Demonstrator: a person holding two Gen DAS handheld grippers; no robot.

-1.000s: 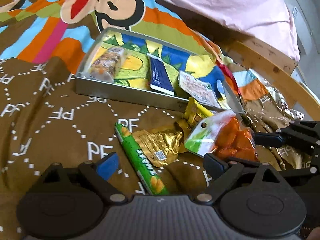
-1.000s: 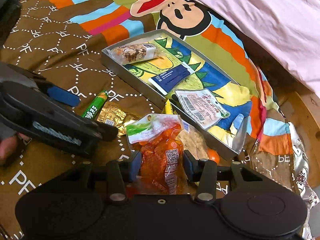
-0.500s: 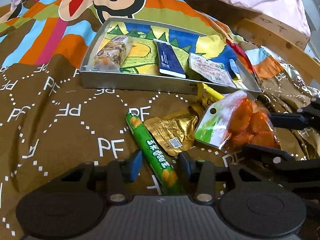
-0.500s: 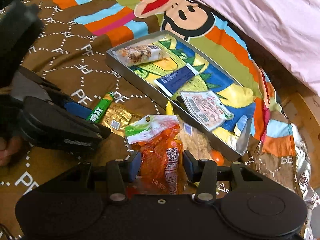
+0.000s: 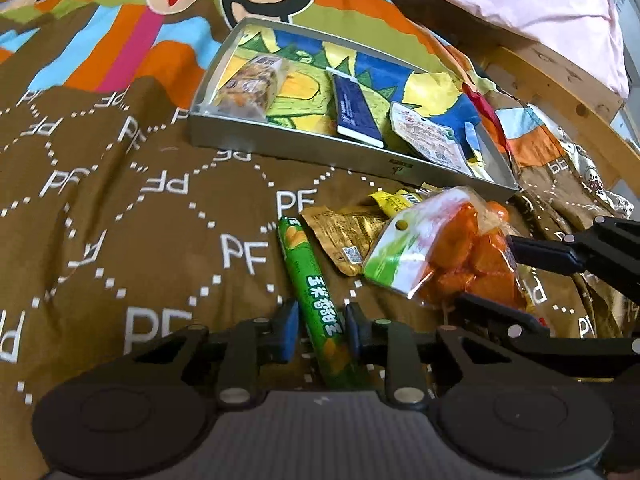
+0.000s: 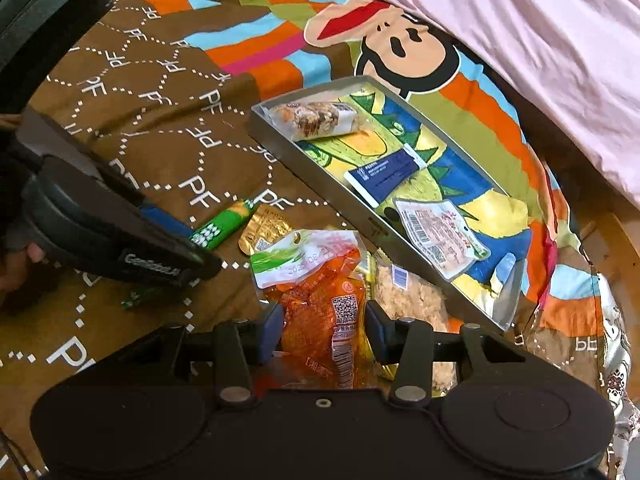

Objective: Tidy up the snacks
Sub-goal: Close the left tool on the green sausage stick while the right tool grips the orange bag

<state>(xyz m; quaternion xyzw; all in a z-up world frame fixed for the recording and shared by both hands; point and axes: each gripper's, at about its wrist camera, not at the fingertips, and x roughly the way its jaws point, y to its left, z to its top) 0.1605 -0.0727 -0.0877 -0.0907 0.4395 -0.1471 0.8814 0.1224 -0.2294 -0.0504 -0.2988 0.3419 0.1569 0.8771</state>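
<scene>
- We have just been closing our left gripper point(image 5: 319, 330) on the green corn stick point(image 5: 316, 300), lying on the bed.
- Our right gripper point(image 6: 320, 330) clamps the orange snack bag point(image 6: 320, 304).
- Next, we judge: lift both to the tin tray point(image 5: 280, 148) at twelve o'clock.

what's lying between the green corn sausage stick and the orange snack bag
A crinkled gold foil packet lies between the green corn sausage stick and the orange snack bag, its right edge tucked under the bag. The left wrist view shows it best.

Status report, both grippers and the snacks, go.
Left gripper just closed on green corn stick. Right gripper clamped on orange snack bag. Tin tray ahead, path unobstructed.
</scene>
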